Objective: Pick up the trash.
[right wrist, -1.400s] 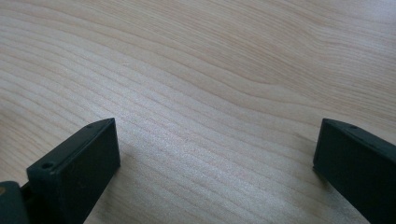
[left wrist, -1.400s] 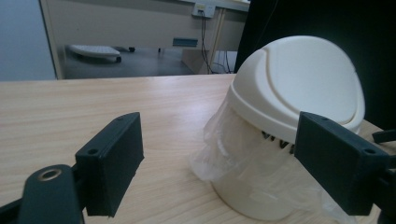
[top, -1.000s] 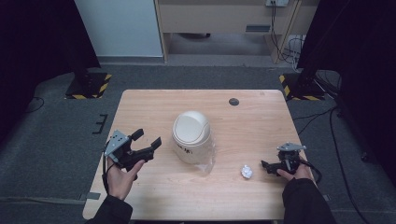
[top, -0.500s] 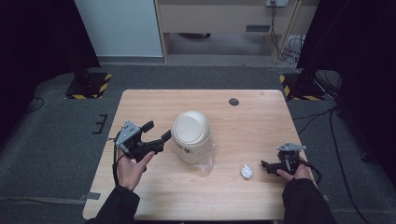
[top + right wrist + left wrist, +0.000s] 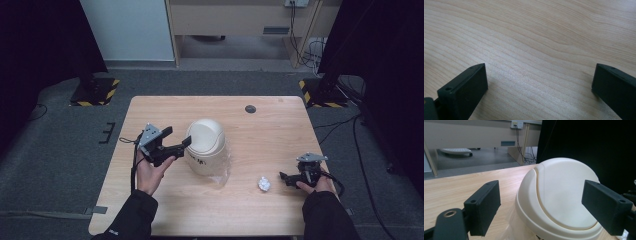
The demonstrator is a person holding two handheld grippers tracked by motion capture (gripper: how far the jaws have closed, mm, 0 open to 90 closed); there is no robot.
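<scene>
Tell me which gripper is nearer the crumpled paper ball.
Right. The right gripper rests just right of the paper ball; the left gripper is across the table, open at the white bin.

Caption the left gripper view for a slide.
Open left tool closing in on the cream bin lid on the table.

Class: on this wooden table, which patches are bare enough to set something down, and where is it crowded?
Bare: the far strip of the light wooden table around the small dark disc, and the near edge between the forearms. Crowded: the middle, where the open left gripper nears the cream domed bin; crumpled white paper beside the right gripper.
</scene>
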